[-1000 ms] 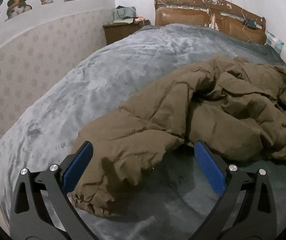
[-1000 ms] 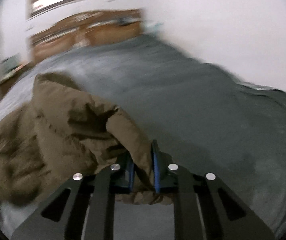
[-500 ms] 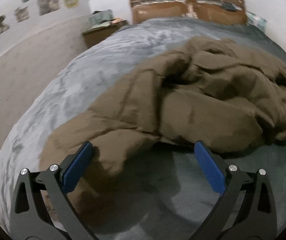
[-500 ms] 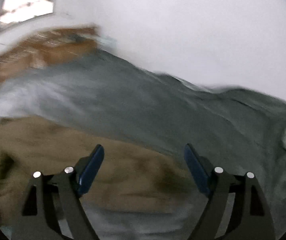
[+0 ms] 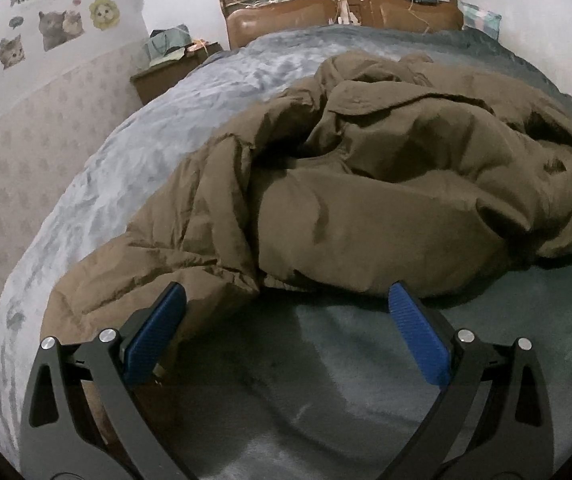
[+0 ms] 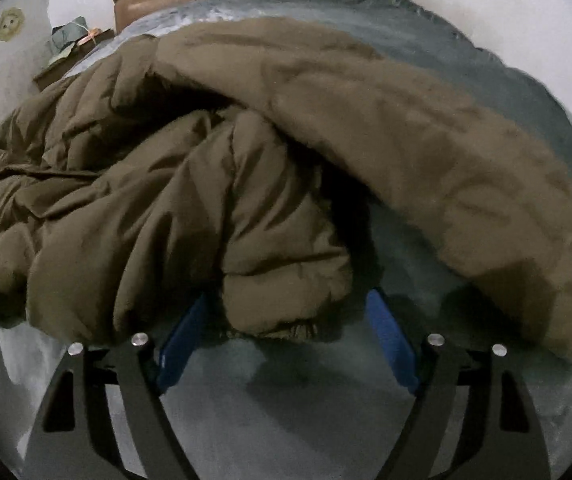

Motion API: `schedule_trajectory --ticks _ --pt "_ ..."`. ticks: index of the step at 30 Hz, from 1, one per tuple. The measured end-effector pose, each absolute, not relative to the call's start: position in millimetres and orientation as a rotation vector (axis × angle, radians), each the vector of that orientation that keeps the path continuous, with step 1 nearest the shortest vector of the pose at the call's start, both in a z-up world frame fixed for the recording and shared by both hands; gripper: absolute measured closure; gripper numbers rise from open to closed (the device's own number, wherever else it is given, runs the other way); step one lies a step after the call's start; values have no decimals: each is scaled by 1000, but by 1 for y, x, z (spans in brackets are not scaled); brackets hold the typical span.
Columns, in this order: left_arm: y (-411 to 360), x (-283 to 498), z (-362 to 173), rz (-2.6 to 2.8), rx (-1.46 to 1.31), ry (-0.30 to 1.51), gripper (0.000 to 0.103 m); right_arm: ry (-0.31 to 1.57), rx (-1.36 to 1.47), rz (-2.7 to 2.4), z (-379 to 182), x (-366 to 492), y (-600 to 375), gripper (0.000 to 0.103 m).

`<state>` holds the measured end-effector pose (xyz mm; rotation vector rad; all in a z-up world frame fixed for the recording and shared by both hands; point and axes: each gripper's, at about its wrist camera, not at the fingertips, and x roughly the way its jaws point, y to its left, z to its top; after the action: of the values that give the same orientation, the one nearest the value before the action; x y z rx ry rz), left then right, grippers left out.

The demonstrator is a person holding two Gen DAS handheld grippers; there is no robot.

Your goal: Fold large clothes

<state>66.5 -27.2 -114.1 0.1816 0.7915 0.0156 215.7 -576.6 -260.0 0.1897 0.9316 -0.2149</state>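
Note:
A large brown padded coat [image 5: 366, 184] lies crumpled on the grey bed cover [image 5: 326, 400]. My left gripper [image 5: 286, 320] is open and empty, just in front of the coat's near edge, its left finger [image 5: 154, 336] beside a sleeve end. In the right wrist view the coat [image 6: 166, 200] fills the middle, with one sleeve [image 6: 446, 168] stretched out to the right. My right gripper [image 6: 286, 332] is open, with a cuffed coat end [image 6: 282, 280] lying between its fingers, not gripped.
A wooden headboard [image 5: 338, 4] stands at the far end of the bed. A nightstand [image 5: 166, 68] with clutter is at the far left by a wall with cat stickers [image 5: 54, 28]. A pillow [image 5: 482, 20] lies at the far right corner.
My right gripper opened and let go of the coat fold, then swung back to face the coat up close. My left gripper stayed open and shifted along the coat's near edge.

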Motion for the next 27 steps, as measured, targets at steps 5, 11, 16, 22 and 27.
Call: schedule_trajectory --ticks 5,11,16,22,27 --pt "-26 64 -109 17 169 770 3 936 209 -151 -255 224 -568 90" --pt "-18 60 -93 28 135 739 3 759 304 31 -160 194 -533 92" --pt "-23 61 -90 33 136 741 3 563 378 99 -101 113 -528 92" --pt "-19 51 -78 21 134 740 3 495 394 1 -86 82 -564 92" --pt "-28 52 -94 -56 182 818 3 607 409 -98 -113 111 -583 91"
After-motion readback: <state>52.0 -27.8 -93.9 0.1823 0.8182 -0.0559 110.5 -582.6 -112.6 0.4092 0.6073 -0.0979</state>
